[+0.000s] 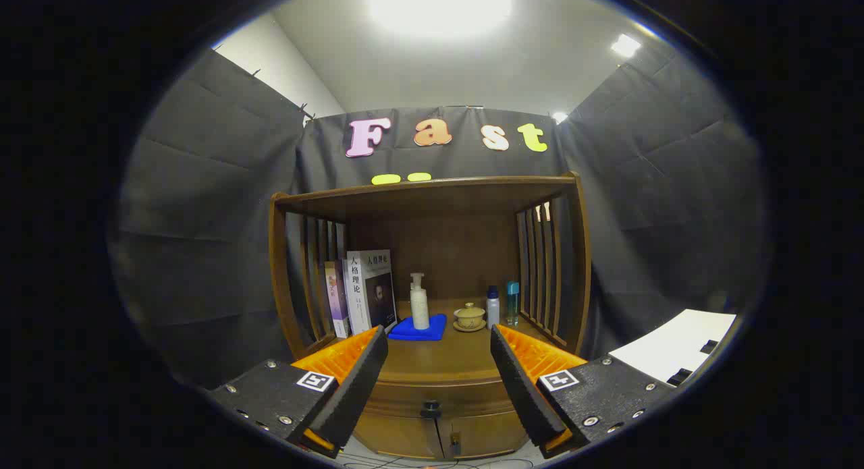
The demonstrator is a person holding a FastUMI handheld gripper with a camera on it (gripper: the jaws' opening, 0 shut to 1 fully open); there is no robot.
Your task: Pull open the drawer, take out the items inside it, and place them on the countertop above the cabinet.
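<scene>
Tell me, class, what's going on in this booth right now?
A person's hand-held tongs hang open, holding nothing, facing a brown wooden cabinet. Between the fingers lies its closed drawer with a small dark knob, not yet pulled. On the countertop beyond stand two books, a white pump bottle on a blue cloth, and a lidded cup.

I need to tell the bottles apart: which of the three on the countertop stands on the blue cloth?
The white pump bottle; it stands on the blue cloth, left of the lidded cup. The two small bottles stand on bare wood.

A cloth-walled recording booth furnished homelike: wooden cabinet (432, 388) with books (361, 293) and a teacup (469, 316).
</scene>
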